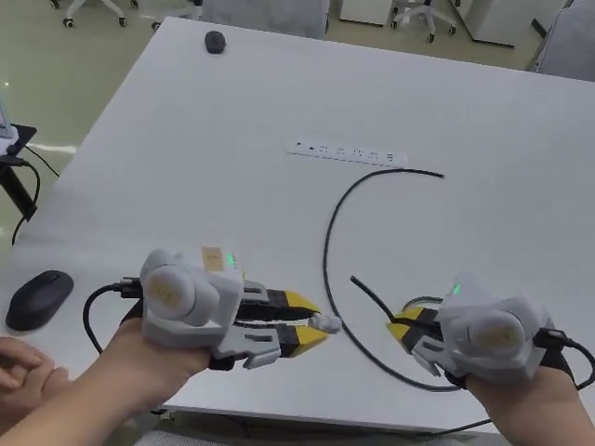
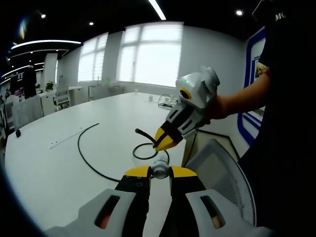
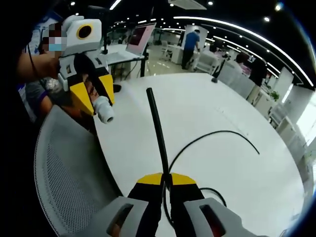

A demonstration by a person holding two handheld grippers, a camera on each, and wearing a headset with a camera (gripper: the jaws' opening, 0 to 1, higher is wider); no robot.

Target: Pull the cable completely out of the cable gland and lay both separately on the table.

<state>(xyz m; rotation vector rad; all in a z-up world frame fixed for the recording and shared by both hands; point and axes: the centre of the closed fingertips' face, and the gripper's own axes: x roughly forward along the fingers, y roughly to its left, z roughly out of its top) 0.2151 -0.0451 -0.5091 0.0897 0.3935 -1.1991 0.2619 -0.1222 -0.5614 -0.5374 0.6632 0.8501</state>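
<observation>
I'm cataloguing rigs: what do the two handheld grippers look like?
Both the left gripper and right gripper have rounded white housings, black jaws with yellow tips, a green light on top, and a black lead at the rear. The forearms are unsleeved.

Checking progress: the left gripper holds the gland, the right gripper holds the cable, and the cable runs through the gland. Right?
No: the cable is out of the gland, its free end apart from it in the right gripper view. The grips are as stated.
</observation>
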